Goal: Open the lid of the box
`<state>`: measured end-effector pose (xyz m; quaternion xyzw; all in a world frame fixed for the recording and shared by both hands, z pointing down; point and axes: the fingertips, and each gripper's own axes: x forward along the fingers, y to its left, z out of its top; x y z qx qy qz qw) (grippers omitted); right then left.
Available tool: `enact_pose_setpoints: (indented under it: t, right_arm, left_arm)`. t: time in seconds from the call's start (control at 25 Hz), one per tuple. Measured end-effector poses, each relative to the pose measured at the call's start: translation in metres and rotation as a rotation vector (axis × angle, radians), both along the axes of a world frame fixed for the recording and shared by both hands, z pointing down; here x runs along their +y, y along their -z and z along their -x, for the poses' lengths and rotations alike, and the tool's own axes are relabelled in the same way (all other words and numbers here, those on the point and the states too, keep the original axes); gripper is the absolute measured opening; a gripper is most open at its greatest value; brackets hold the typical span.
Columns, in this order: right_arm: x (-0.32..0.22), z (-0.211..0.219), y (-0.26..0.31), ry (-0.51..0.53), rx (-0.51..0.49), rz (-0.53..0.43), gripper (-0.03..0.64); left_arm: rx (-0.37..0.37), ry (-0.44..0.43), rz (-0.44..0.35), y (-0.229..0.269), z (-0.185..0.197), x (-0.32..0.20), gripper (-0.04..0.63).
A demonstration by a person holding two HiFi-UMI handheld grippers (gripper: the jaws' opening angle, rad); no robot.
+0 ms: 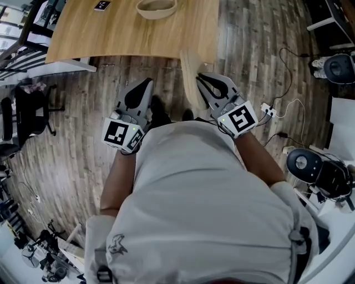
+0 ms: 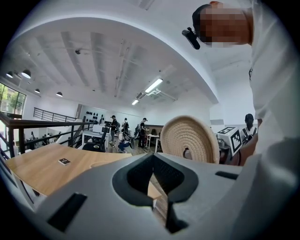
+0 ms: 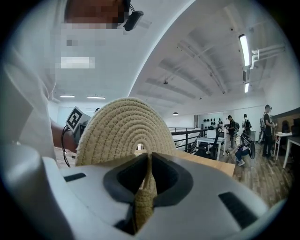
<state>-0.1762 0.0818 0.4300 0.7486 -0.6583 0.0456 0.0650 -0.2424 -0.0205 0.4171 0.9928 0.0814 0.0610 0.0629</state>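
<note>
Right gripper (image 3: 147, 161) clamped on the rim of a round woven rope lid (image 3: 124, 126), lid standing on edge and rising above the jaws. Left gripper (image 2: 152, 176) closed, nothing between its jaws, held just beside the right one in front of the person's chest; the lid shows between the two in the head view. Both are over the wood plank floor (image 1: 72, 150), near the table's front edge. The box, a woven basket (image 1: 157, 8), sits uncovered on the wooden table (image 1: 111, 33), well apart from the lid. Small black card (image 1: 102, 5) on the table to its left.
</note>
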Motion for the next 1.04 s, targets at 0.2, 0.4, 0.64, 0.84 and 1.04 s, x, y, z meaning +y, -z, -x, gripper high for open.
enact_pose_setpoints:
  t: [0.2,0.4,0.64,0.84,1.04]
  right_arm:
    - [0.015,0.003,0.005,0.002,0.006,-0.024,0.035]
    - [0.021,0.002,0.003,0.014,0.011,-0.017,0.035]
    - [0.024,0.000,0.004,0.023,0.011,-0.014,0.035]
    - [0.028,-0.002,0.002,0.020,0.003,-0.019,0.035]
    - [0.025,-0.001,0.003,0.022,-0.017,-0.020,0.035]
  left_arm:
    - [0.010,0.022,-0.003,0.003,0.003,0.013,0.006]
    - [0.013,0.034,-0.002,0.003,0.003,0.017,0.006]
    - [0.011,0.043,0.001,0.004,0.003,0.020,0.006]
    - [0.011,0.041,-0.004,0.003,0.000,0.024,0.006]
    - [0.007,0.036,-0.004,0.003,0.001,0.021,0.006]
